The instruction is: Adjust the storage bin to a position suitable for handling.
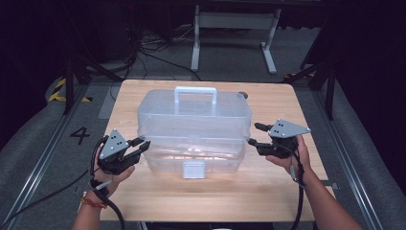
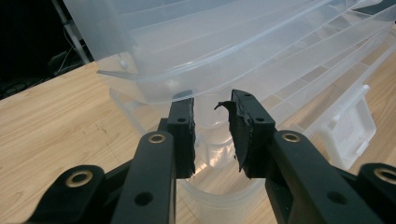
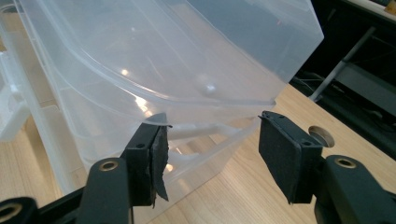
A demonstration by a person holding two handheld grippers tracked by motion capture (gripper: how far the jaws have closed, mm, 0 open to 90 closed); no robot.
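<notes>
Left gripper [image 1: 140, 144] sits at the near left corner of the clear plastic storage box with a white handle and front latch [image 1: 194, 125], jaws drawn in as close as they go, a narrow gap left, the box rim just past their tips. Right gripper [image 1: 254, 134] at the opposite end, jaws apart, the rim ahead of them untouched, all on the pale wooden table [image 1: 268, 187]

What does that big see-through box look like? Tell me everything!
The box is clear plastic with rounded corners, a white handle standing on its domed lid and a white latch at the front. The lid looks lifted slightly off the base. It sits mid-table, with the left gripper and right gripper at its ends.
</notes>
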